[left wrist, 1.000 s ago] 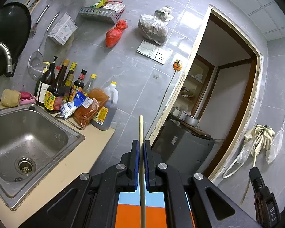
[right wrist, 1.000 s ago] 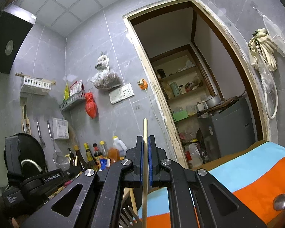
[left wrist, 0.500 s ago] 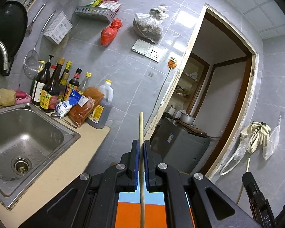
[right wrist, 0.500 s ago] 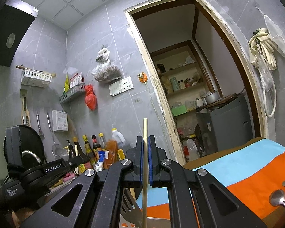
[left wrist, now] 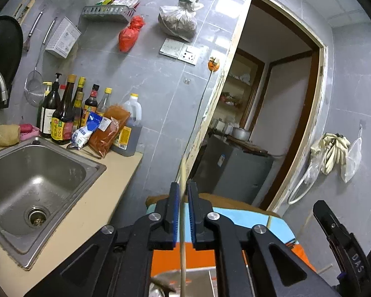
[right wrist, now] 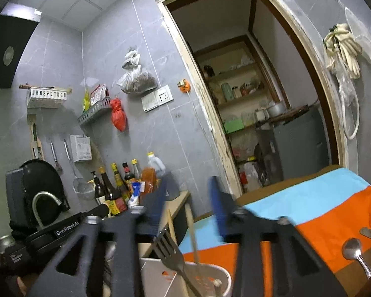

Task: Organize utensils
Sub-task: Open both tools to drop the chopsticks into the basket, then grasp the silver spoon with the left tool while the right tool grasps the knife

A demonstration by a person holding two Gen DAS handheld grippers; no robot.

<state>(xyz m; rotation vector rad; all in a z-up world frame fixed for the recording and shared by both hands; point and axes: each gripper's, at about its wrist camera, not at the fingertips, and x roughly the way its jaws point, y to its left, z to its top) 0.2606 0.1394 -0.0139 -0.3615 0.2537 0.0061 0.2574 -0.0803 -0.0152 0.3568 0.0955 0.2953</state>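
Observation:
My left gripper [left wrist: 183, 188] has its blue-padded jaws slightly parted around a pale wooden chopstick [left wrist: 183, 235] that stands upright between them, its lower end down in a metal utensil holder [left wrist: 200, 272]. My right gripper [right wrist: 188, 193] is open wide and blurred. Below it the metal utensil holder [right wrist: 160, 279] holds a slotted spatula [right wrist: 170, 250] and chopsticks [right wrist: 191, 230]. A spoon [right wrist: 353, 250] lies on the orange and blue cloth [right wrist: 321, 212] at the right.
A steel sink [left wrist: 24, 188] sits in a beige counter [left wrist: 99, 212] at the left, with sauce bottles [left wrist: 64, 113] and packets behind it. A tiled wall carries racks and bags. A doorway [left wrist: 272, 113] opens to a pantry at the right.
My right gripper has opened and let go of its chopstick, which now stands in the holder. My left gripper's jaws have parted slightly around its chopstick, and both views have tilted downward.

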